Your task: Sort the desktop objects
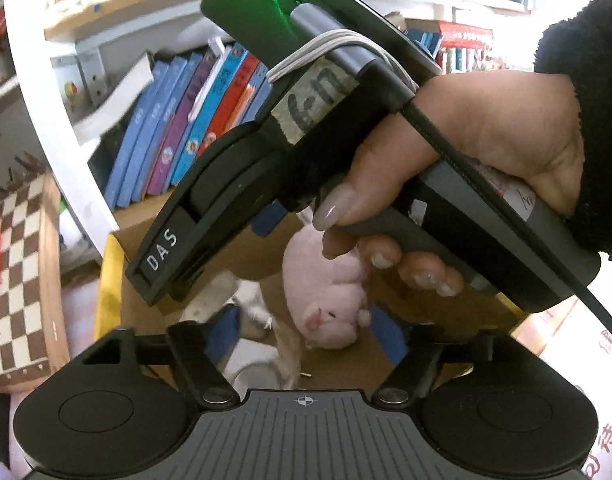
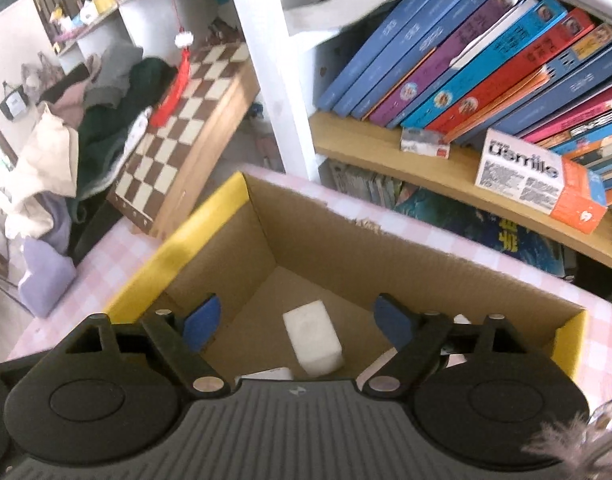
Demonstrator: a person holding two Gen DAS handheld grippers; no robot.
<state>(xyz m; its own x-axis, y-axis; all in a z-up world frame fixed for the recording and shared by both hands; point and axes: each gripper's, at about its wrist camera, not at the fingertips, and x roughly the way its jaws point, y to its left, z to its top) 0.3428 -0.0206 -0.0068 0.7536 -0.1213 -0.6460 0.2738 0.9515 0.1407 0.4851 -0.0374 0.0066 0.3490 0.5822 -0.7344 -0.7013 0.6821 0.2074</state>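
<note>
The right gripper (image 2: 301, 322) is spread wide with nothing in it, over an open brown cardboard box (image 2: 338, 240) where a white rectangular block (image 2: 314, 338) lies between its blue fingertips (image 2: 201, 322). The left gripper (image 1: 301, 338) is likewise wide open and empty above a pink plush pig (image 1: 330, 292). Beyond stand a pink checked tablecloth (image 2: 105, 264), a wooden chessboard (image 2: 173, 128) and shelved books (image 2: 486, 52).
</note>
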